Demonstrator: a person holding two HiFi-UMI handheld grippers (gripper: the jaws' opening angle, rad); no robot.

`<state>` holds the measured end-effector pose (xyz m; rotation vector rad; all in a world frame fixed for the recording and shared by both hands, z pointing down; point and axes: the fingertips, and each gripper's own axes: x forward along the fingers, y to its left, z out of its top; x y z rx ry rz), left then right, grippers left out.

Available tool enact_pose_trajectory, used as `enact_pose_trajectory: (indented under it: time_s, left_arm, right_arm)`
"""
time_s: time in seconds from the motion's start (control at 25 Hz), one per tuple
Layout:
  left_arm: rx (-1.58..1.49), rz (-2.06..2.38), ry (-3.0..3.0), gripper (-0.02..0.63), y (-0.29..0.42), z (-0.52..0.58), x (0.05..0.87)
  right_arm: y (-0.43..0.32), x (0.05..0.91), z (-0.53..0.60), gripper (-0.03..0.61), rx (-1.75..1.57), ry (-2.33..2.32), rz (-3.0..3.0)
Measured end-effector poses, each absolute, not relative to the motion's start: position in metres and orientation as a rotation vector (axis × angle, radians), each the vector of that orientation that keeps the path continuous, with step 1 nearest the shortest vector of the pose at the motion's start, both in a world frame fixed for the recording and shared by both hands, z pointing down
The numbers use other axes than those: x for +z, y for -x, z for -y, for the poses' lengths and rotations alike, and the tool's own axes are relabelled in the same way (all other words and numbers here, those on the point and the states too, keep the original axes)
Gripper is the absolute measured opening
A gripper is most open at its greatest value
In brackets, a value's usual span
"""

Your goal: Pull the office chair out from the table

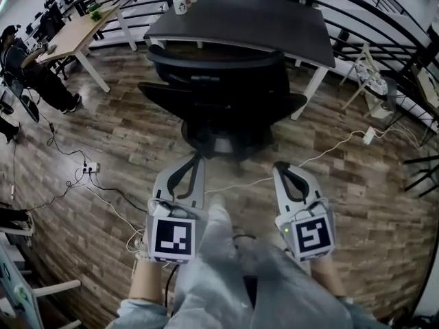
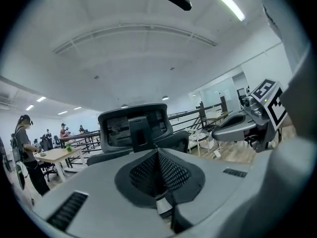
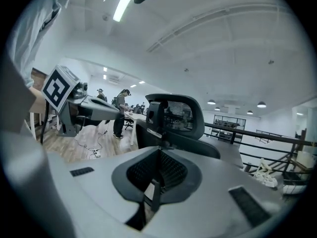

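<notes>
Office chair [image 1: 225,96], upright, backrest nearest, seat facing the table [image 1: 264,25]

Black office chair [image 1: 223,98], dark grey table [image 1: 274,26]

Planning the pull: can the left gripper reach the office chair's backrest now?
Probably yes: nothing stands between the left gripper and the office chair, though its jaws are shut.

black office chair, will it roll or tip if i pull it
The black mesh office chair likely rolls easily on the smooth wooden plank floor, though wheels aren't clear. Pulled high, its tall back may tilt.
</notes>
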<state>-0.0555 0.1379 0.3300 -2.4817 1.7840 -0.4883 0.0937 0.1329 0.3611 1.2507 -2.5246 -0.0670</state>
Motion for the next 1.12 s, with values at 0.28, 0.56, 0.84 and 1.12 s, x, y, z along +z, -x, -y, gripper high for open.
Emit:
enact_pose_trajectory:
  time_s: [0.28,0.56,0.84,1.12]
  left_arm:
    - [-0.524,-1.764,2.499,0.006,0.043,-0.145,0.335]
    - [-0.470,-1.752,2.524,0.006,0.038,-0.148,0.329]
    - [-0.445,-1.763,2.533,0.006,0.039,-0.152,0.325]
    - [-0.397,-1.755,2.562,0.006,0.043,-0.160,0.319]
  right_arm:
    - [-0.095,0.367,-0.138,0.005,0.056,-1.275,2.575]
    - [-0.100,0.368,-0.140,0.003,0.088,-1.297,2.580]
    - [-0.101,0.368,-0.142,0.003,0.065,-1.294,2.578]
    - [-0.091,0.368,-0.148,0.003,0.060,-1.265,2.589]
